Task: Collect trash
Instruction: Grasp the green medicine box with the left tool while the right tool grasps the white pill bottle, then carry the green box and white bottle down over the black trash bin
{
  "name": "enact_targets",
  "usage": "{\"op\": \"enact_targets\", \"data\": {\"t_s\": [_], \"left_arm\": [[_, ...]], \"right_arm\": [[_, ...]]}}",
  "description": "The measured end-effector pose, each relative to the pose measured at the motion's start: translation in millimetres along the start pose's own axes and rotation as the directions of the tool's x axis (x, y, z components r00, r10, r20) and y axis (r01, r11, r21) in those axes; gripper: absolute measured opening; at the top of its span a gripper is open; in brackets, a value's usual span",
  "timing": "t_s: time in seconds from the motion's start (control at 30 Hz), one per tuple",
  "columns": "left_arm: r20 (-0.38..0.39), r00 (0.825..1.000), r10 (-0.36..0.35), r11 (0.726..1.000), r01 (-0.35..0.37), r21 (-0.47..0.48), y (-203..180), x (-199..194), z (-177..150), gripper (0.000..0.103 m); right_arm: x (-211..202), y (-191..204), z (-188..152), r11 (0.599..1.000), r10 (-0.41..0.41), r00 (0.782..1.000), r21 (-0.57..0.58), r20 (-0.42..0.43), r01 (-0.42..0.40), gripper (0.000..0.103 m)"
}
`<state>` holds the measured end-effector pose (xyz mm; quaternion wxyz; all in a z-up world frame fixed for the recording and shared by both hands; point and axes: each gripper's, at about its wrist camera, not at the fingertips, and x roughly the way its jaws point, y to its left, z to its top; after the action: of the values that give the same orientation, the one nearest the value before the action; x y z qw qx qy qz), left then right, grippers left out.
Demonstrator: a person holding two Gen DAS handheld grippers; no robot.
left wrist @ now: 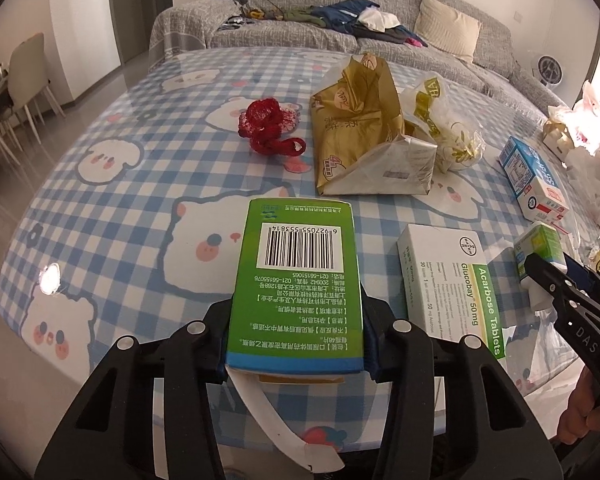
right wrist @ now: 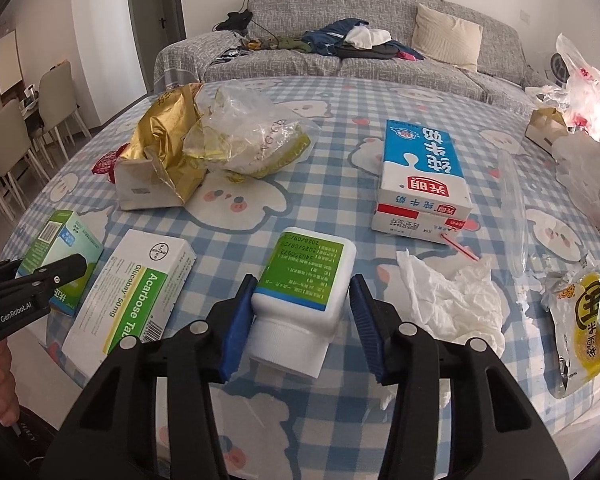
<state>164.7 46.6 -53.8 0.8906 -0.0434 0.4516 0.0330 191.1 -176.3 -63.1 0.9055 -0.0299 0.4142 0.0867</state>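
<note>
Step in hand: picking up litter from the checked surface (right wrist: 340, 104), 2 items at once, judged from both grippers being on a piece.
Left gripper (left wrist: 296, 344): jaws clenched on the green box (left wrist: 296, 280), gripped by its sides near the open end, a white flap hanging below.
Green box position: seemed lifted off the surface, barcode face up, just left of the white tablet box (left wrist: 452, 280).
Right gripper (right wrist: 300, 320): jaws spread, 1 blue pad touching the white bottle (right wrist: 300, 292), the other just clear of it.
White bottle position: lay on its side on the surface, cap toward the gripper, between the tablet box and a crumpled tissue (right wrist: 452, 300).
Left to collect: gold bag (right wrist: 168, 152), milk carton (right wrist: 420, 172), yellow wrapper (right wrist: 584, 328), red net (left wrist: 268, 126).
Next move, likely: squeezing the right jaws onto the bottle body, not the rounder cap, then lifting.
Bin: none seen in either view.
</note>
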Motion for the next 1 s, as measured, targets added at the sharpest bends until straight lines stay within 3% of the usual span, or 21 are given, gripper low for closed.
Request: {"op": "enact_targets", "data": {"t_s": [0.53, 1.0], "left_arm": [[0.029, 1.0, -0.01, 1.0, 0.01, 0.005, -0.6, -21.4, -8.0, 0.046], [0.068, 0.998, -0.016, 1.0, 0.015, 0.017, -3.9, -66.2, -30.1, 0.046]], "right_arm": [[-20.3, -0.8, -3.8, 1.0, -0.006, 1.0, 0.003, 0.021, 0.006, 0.043], [-60.1, 0.4, -17.8, 1.0, -0.005, 0.999, 0.014, 0.046, 0.004, 0.042]]}}
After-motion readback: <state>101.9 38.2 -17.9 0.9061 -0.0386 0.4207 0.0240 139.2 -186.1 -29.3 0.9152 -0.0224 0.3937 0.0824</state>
